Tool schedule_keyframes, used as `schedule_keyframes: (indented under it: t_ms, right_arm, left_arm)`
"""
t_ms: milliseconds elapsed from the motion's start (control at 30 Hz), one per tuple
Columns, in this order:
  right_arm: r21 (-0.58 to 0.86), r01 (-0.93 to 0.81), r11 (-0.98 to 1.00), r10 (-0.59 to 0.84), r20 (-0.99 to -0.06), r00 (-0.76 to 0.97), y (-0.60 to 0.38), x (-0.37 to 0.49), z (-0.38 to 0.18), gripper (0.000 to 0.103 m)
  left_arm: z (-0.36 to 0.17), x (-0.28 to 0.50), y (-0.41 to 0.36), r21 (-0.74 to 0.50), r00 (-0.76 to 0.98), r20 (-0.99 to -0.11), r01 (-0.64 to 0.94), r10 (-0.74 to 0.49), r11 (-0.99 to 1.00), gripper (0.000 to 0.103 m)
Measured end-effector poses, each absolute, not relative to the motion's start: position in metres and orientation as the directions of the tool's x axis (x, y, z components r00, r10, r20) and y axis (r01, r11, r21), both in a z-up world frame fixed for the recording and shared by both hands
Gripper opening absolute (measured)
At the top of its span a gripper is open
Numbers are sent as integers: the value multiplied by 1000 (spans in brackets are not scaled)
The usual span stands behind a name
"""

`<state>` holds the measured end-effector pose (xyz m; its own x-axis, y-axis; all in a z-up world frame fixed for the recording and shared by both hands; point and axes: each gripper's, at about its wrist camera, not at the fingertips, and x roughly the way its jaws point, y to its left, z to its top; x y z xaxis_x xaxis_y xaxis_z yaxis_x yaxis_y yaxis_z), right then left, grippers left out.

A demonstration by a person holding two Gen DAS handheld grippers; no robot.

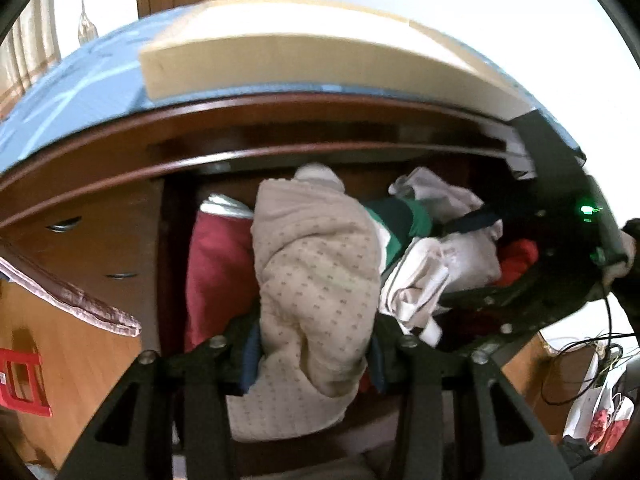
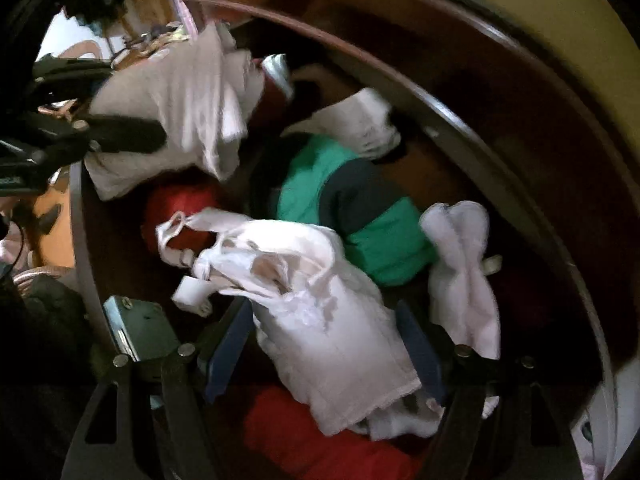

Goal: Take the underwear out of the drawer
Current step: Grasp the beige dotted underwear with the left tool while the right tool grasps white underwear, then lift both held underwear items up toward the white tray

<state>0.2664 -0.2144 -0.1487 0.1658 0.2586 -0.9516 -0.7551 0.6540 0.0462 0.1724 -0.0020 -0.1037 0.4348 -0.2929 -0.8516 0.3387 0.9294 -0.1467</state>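
Note:
The brown wooden drawer (image 1: 176, 208) stands open and holds a heap of clothes. My left gripper (image 1: 314, 360) is shut on a beige dotted garment (image 1: 316, 264) and holds it over the drawer's near edge; it also shows at the upper left of the right wrist view (image 2: 176, 108). My right gripper (image 2: 324, 344) is shut on a white undergarment (image 2: 320, 304) with thin straps, over the clothes. In the left wrist view the right gripper (image 1: 472, 228) reaches in from the right, holding the white cloth (image 1: 440, 264).
In the drawer lie a green and dark striped garment (image 2: 360, 216), red cloth (image 2: 180, 204), a dark red garment (image 1: 220, 272) and white socks (image 2: 464, 272). A pale board (image 1: 320, 52) lies on blue fabric above. A red stool (image 1: 22, 384) stands at the left.

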Motion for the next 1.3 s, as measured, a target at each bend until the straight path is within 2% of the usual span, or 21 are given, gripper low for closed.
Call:
schedule_keyframes:
  t_ms: [433, 567, 667, 733, 867, 967, 1067, 1200, 1300]
  right_arm:
    - [138, -772, 620, 235, -972, 15, -209, 289, -168, 76]
    - [78, -774, 629, 144, -989, 18, -198, 292, -189, 76]
    - [71, -776, 626, 154, -987, 34, -195, 287, -188, 64]
    - [63, -775, 629, 169, -984, 57, -197, 281, -183, 51]
    - [56, -735, 676, 198, -974, 107, -207, 271, -168, 42]
    - [122, -662, 739, 266, -957, 121, -226, 268, -151, 41]
    - [253, -535, 806, 367, -923, 116, -251, 270, -136, 41]
    - [493, -333, 804, 562, -813, 152, -282, 265, -121, 41]
    - [636, -159, 755, 655, -725, 210, -295, 256, -118, 41]
  left_arm:
    - [-71, 157, 11, -136, 484, -822, 343, -299, 929, 42]
    - [-70, 155, 10, -132, 490, -820, 343, -298, 930, 42]
    - [-68, 153, 13, -135, 496, -815, 341, -300, 930, 43]
    - [-67, 153, 14, -137, 501, -812, 337, -300, 932, 43]
    - [-64, 153, 17, -148, 513, -800, 333, -311, 931, 43]
    - [-61, 151, 17, -155, 519, -791, 341, -323, 927, 43]
    - [-59, 148, 18, -166, 527, -780, 345, -337, 924, 43]
    - [-54, 147, 20, -194, 542, -761, 335, -357, 922, 43]
    - [-50, 144, 19, -208, 555, -745, 334, -370, 920, 43]
